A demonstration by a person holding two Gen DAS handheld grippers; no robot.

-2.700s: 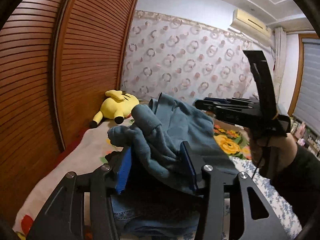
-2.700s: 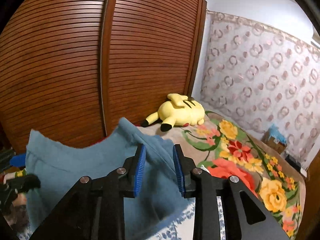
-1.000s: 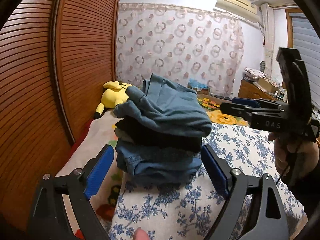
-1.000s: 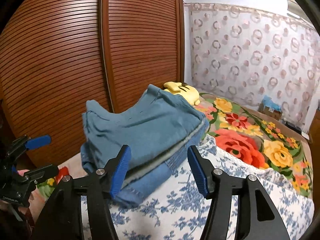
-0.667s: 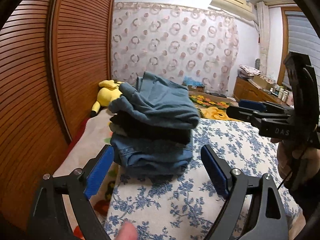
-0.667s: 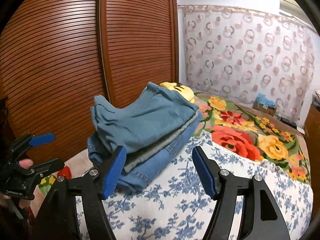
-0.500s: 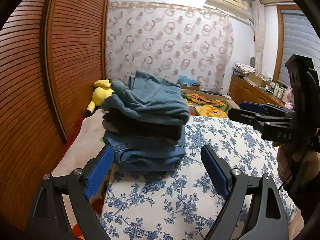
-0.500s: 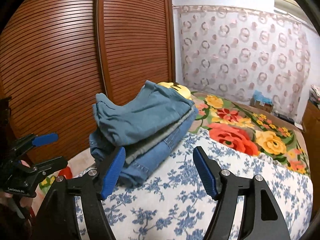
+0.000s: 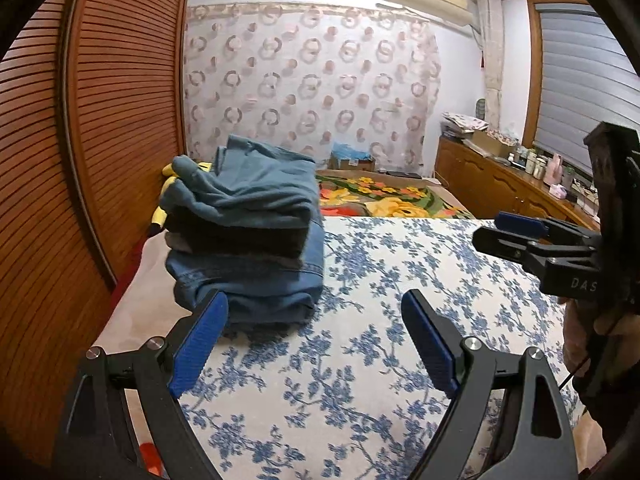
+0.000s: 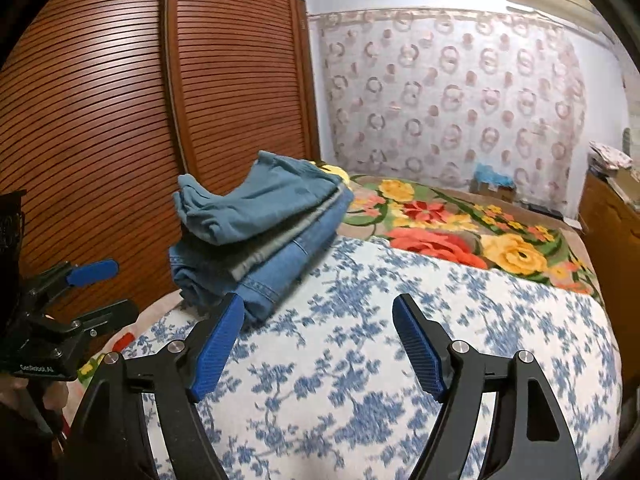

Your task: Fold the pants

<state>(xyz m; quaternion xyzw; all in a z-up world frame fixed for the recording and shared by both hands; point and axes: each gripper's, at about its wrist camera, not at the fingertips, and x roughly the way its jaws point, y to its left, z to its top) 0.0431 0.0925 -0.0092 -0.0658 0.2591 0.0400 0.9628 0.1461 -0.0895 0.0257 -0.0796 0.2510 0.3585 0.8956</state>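
Yellow plush toy [image 9: 166, 194] sat mostly hidden behind the stack of folded pants [image 9: 248, 232]; only slivers showed at the stack's far left edge. Lower layers of the stack were covered by the teal top garment, count uncertain, perhaps three. Hand [image 9: 588, 340] holding the right gripper [image 9: 504, 228] was cut off by the frame's right edge. Small items on the wooden cabinet [image 9: 520, 188] were too small to identify. Blue object [image 10: 494, 178] at the bed's far end was unclear. Bed [image 10: 520, 340] print was smeared by blur.
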